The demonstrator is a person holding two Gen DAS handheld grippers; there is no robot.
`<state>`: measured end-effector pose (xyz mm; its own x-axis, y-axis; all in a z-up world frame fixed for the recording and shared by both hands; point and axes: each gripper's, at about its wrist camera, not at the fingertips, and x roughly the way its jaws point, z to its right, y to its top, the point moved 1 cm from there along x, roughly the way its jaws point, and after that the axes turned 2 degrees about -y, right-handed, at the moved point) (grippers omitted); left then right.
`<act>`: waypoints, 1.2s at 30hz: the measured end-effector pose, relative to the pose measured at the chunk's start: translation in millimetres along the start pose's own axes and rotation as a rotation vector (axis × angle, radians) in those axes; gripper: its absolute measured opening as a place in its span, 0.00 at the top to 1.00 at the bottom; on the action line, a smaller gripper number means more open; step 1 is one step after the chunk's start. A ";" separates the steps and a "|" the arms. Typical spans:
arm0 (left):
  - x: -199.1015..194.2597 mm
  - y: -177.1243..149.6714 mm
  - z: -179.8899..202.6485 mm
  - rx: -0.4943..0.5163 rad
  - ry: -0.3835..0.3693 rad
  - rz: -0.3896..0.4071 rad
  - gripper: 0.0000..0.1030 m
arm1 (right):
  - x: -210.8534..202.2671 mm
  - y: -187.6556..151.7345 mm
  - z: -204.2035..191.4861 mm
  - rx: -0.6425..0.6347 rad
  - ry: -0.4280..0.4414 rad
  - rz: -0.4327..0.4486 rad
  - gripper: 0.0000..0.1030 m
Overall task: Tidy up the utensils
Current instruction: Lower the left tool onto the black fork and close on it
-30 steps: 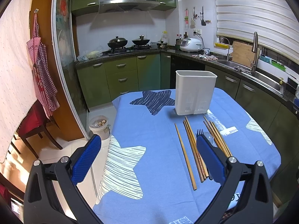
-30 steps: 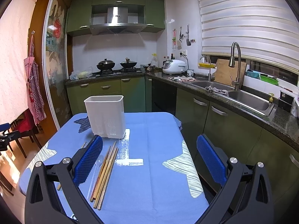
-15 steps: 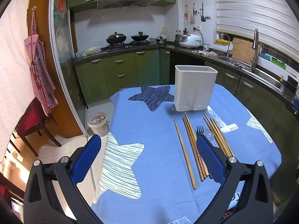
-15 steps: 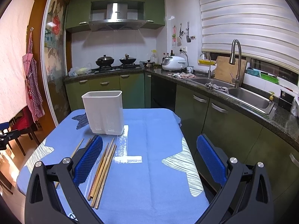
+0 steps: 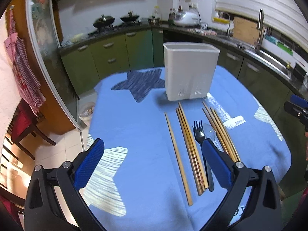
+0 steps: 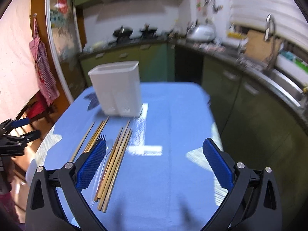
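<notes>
- my left gripper (image 5: 152, 156) hangs over the blue tablecloth (image 5: 134, 119) with its jaws spread wide and nothing between them.
- my right gripper (image 6: 154, 161) is the same: jaws wide apart, empty, above a bare part of the cloth to the right of the utensils.
- the white utensil holder (image 5: 189, 71) stands upright at the far side of the table; i can't see inside it from here.
- the utensils lie in a row on the cloth in front of it: a single chopstick (image 5: 178, 157) on the left, a bundle of chopsticks (image 5: 190, 146) beside it, then a black fork (image 5: 201, 140), a clear spoon (image 5: 210, 131) just beside the fork, and more chopsticks (image 5: 221, 130) on the right.
- i judge the task is at its start: everything is flat on the table and i'm only approaching for a first pick.
- the right wrist view is blurred, so fine detail there is unsure.
- next i'd need to lower one gripper over a single piece, line the pads (image 5: 215, 165) across its shaft, and close low against the cloth; thin sticks lying close together may come up in twos or roll away.
</notes>
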<state>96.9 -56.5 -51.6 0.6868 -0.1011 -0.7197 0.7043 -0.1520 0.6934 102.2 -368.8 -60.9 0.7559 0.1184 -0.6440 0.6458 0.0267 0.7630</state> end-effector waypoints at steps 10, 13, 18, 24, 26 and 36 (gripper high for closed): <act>76.7 12.2 46.6 0.030 -0.153 -0.278 0.49 | 78.3 14.1 -2.5 -0.011 0.044 -0.259 0.10; 96.2 10.6 69.5 0.068 -0.191 -0.378 0.53 | 99.6 15.3 -3.0 0.001 0.069 -0.361 0.27; 119.4 11.4 86.2 0.082 -0.196 -0.476 0.70 | 111.5 23.0 4.1 -0.020 0.014 -0.400 0.42; 129.5 11.0 89.0 0.078 -0.189 -0.518 0.87 | 109.6 26.0 9.3 -0.022 0.025 -0.414 0.42; 134.5 10.8 91.8 0.090 -0.170 -0.534 0.89 | 111.2 26.2 10.3 -0.017 0.032 -0.418 0.42; 148.5 11.5 103.7 0.106 -0.143 -0.583 0.92 | 111.1 29.0 7.9 -0.031 0.047 -0.417 0.42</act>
<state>188.4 -175.2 -154.0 0.1578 -0.1017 -0.9822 0.9304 -0.3180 0.1824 205.7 -362.7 -110.7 0.4241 0.1361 -0.8954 0.8914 0.1121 0.4392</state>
